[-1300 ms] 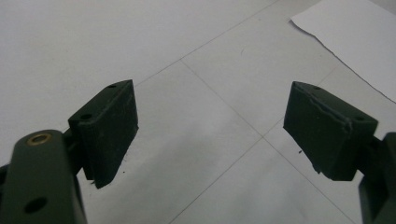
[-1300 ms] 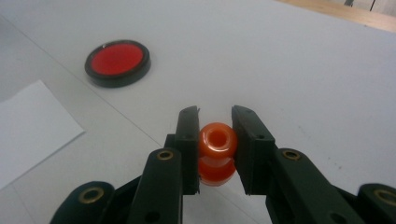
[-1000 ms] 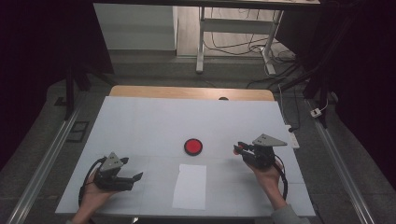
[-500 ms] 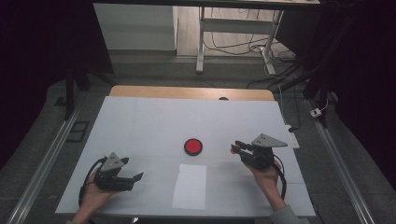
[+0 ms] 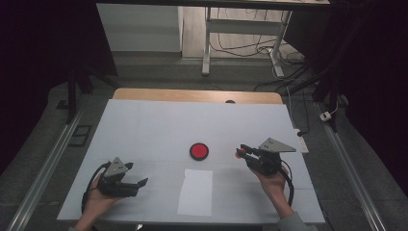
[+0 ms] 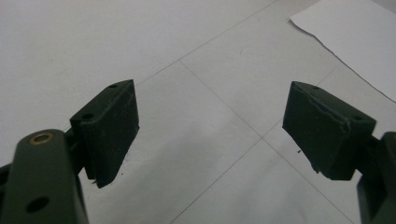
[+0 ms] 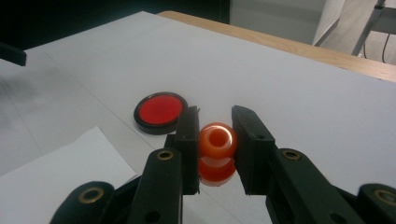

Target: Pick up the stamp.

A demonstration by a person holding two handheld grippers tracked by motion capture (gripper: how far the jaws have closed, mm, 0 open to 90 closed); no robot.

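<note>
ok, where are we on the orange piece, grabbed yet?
Grabbed: the right hand-held gripper is shut on the glossy orange spool-shaped piece with a hole in its top, held near the round red disc in a black rim. The left hand-held gripper is open over the white table sheet. Placing it is left.

High view overlooks table [image 5: 144, 125]; claw views sit close.

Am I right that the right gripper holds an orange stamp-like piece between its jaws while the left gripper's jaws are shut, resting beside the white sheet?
Not quite: the left gripper has its jaws wide open with nothing between them, as the left gripper view shows. The rest holds: the right gripper is shut on the orange piece, and the white sheet lies beside the left gripper.
</note>
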